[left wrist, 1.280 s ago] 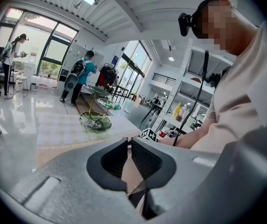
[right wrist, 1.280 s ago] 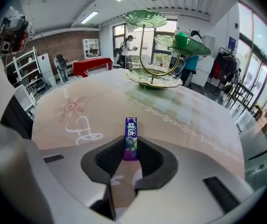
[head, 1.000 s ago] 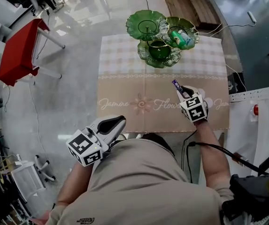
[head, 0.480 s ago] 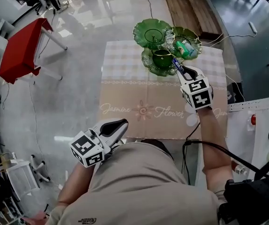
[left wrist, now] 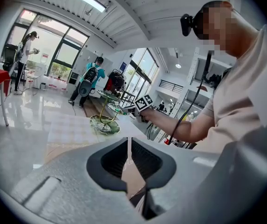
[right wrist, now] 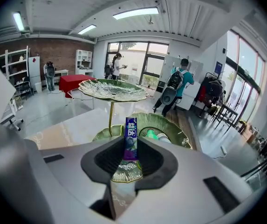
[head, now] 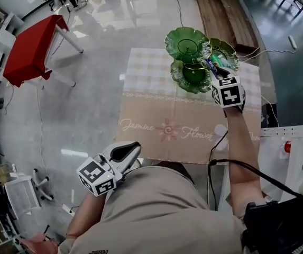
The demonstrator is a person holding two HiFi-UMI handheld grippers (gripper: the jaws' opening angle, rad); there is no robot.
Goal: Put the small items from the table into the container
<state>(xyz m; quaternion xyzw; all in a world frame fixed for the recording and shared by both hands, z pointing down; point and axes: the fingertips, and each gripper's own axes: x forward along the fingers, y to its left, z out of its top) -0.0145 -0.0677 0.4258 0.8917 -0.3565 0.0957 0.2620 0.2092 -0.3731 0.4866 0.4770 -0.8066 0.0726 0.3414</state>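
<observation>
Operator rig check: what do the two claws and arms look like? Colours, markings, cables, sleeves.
Both the left claw and right claw have pale grey shells with black ribbed pads, each carrying a white cube printed with black square markers. A black cable trails from the right one. The person wears a beige short-sleeved shirt.

a cloth-covered table (head: 151,115) carries a green tiered stand (head: 193,74).
</observation>
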